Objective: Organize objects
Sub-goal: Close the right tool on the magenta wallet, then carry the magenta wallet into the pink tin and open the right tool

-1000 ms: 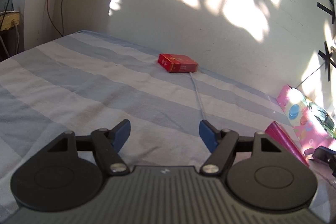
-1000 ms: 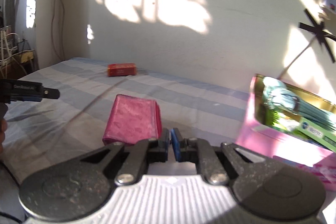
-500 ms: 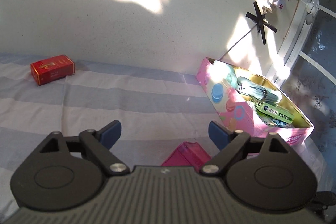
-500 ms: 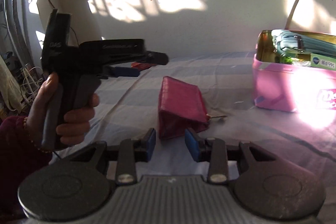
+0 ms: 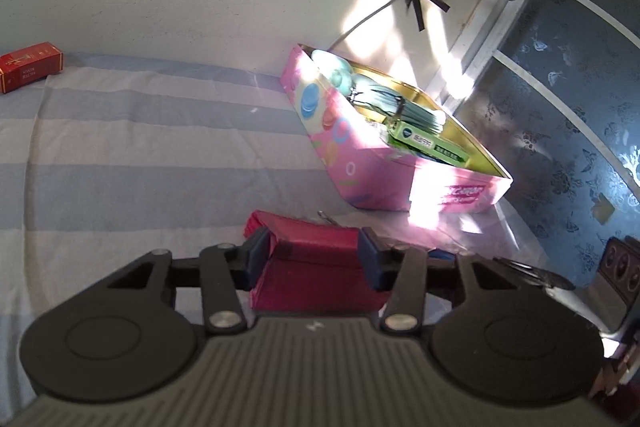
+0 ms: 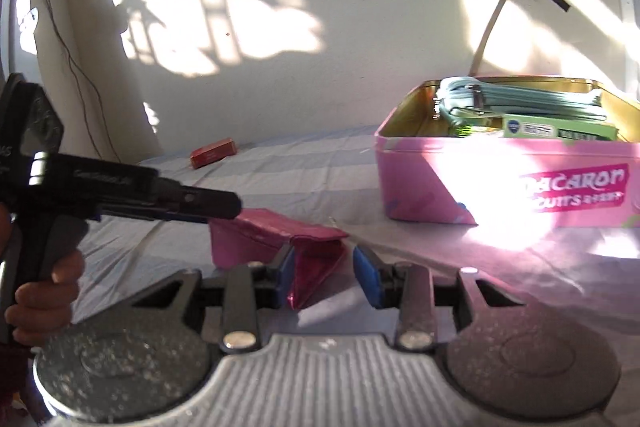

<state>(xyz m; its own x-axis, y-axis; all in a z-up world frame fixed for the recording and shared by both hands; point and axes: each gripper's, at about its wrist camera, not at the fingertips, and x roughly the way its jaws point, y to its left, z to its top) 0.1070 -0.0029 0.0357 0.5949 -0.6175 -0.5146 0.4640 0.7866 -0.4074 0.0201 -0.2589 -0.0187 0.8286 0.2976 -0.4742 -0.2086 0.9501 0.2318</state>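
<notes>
A: While the left gripper [image 5: 314,259] closes, what's between its pads?
B: The magenta pouch [image 5: 312,251] lying on the striped bedsheet [image 5: 140,155]; both pads touch its sides.
A: Right gripper [image 6: 325,273]?
B: Parted around the pouch's corner, far pad clear of it.
A: Pink tin [image 6: 500,183]?
B: Beyond the pouch, lidless.

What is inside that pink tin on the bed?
The pink tin holds a folded teal pouch and a green box lying against it. Whatever lies beneath them is covered.
</notes>
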